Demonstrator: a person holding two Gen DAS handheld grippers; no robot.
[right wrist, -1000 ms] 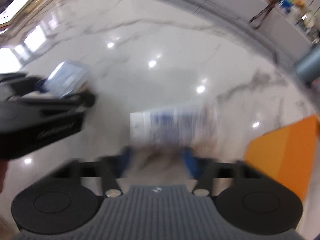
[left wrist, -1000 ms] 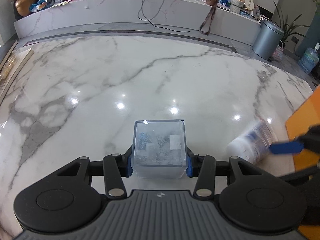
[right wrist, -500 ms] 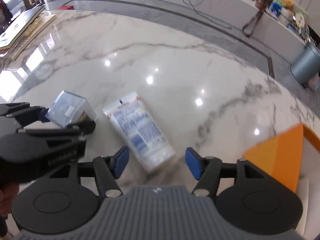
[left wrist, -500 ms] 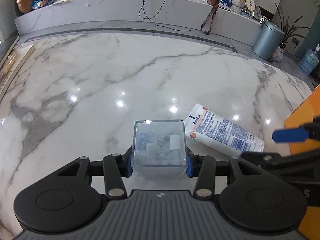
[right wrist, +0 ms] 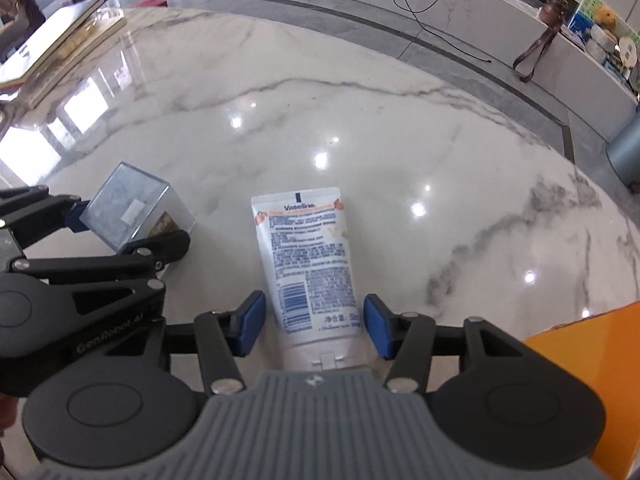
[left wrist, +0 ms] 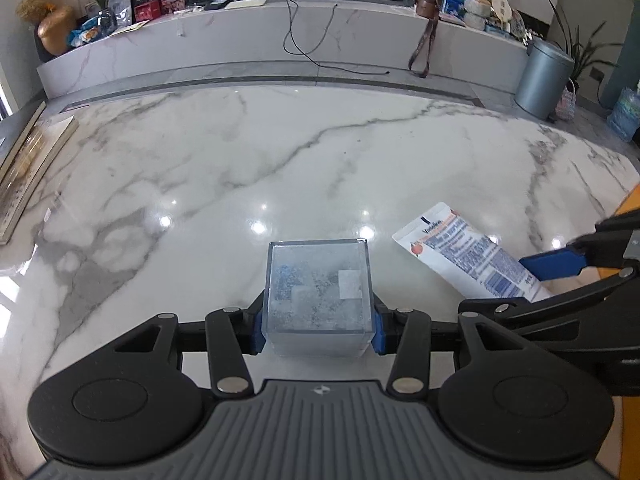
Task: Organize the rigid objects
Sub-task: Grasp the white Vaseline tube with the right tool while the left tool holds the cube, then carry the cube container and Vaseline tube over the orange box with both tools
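My left gripper (left wrist: 318,330) is shut on a clear plastic box (left wrist: 319,294) with a frosted lid, held low over the marble table (left wrist: 240,168). The box also shows in the right wrist view (right wrist: 130,204), at the left, between the left gripper's fingers. A white Vaseline tube (right wrist: 310,264) lies flat on the table, cap end toward me. My right gripper (right wrist: 315,326) is open, its blue pads either side of the tube's lower end without touching it. The tube shows in the left wrist view (left wrist: 464,254), to the right of the box.
An orange container (right wrist: 596,364) stands at the right edge of the table. Framed boards (left wrist: 24,168) lie along the far left. A grey bin (left wrist: 542,78) and a marble ledge (left wrist: 280,32) with clutter stand beyond the table.
The right gripper let go of the tube, which now lies on the table, then came back down around its cap end. The left gripper kept hold of the box.
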